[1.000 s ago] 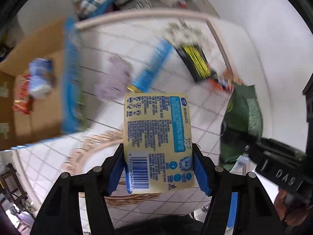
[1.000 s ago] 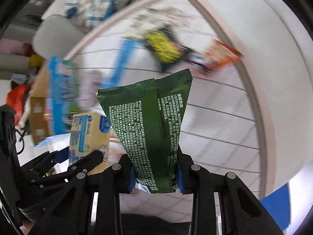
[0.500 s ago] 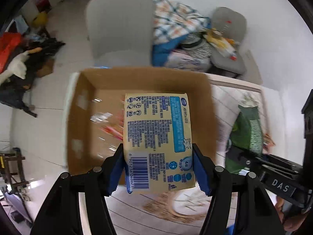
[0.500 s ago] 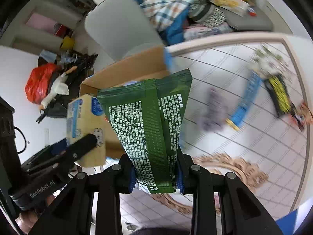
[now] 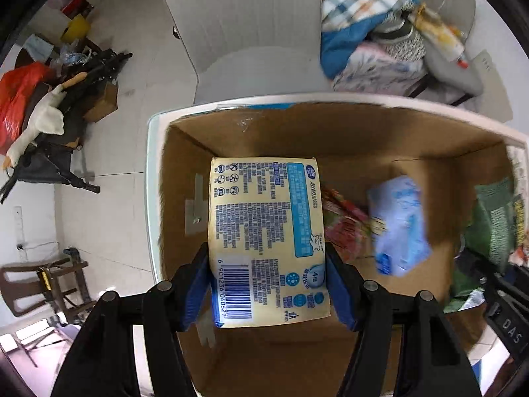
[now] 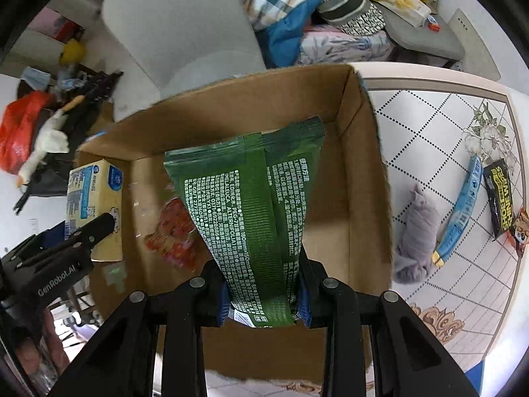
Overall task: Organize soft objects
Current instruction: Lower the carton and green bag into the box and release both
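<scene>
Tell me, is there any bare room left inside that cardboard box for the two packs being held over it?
Yes. Bare floor of the cardboard box shows along its right wall, beside the green pack, and at the near edge. The middle-left is crowded: a red snack bag lies there, next to a light blue packet. The yellow pack hangs over bare floor by the left wall.

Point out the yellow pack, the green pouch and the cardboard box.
yellow pack (image 5: pixel 267 241): left wrist view, middle of its printed back.
green pouch (image 6: pixel 254 218): right wrist view, centre of its printed face.
cardboard box (image 6: pixel 367 178): right wrist view, inside of its right wall.
</scene>
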`<move>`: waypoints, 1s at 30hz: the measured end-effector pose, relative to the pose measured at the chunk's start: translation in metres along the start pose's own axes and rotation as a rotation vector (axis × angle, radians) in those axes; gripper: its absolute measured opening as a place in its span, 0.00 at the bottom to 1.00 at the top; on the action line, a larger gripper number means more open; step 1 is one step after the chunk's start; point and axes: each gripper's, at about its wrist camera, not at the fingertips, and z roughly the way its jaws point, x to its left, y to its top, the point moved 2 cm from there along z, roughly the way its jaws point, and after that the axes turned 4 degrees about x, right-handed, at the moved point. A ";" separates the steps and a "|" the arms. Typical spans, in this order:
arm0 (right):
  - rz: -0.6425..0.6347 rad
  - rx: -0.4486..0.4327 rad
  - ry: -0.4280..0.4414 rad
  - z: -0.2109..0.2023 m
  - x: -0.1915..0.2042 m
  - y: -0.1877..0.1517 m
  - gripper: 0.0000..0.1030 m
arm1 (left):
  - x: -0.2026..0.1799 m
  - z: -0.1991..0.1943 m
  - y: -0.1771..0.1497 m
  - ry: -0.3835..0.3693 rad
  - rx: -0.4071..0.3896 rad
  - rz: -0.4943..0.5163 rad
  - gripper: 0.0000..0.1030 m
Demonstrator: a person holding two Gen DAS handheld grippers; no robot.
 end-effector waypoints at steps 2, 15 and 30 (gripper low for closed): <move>-0.001 0.004 -0.047 0.012 0.001 0.009 0.32 | -0.001 0.011 0.006 0.016 0.021 0.018 0.60; -0.016 -0.036 -0.156 0.039 -0.001 0.039 0.57 | 0.004 0.029 0.030 -0.057 0.093 -0.025 0.62; -0.144 -0.106 -0.120 -0.010 0.018 -0.013 1.00 | 0.010 -0.030 -0.033 -0.132 -0.062 -0.082 0.99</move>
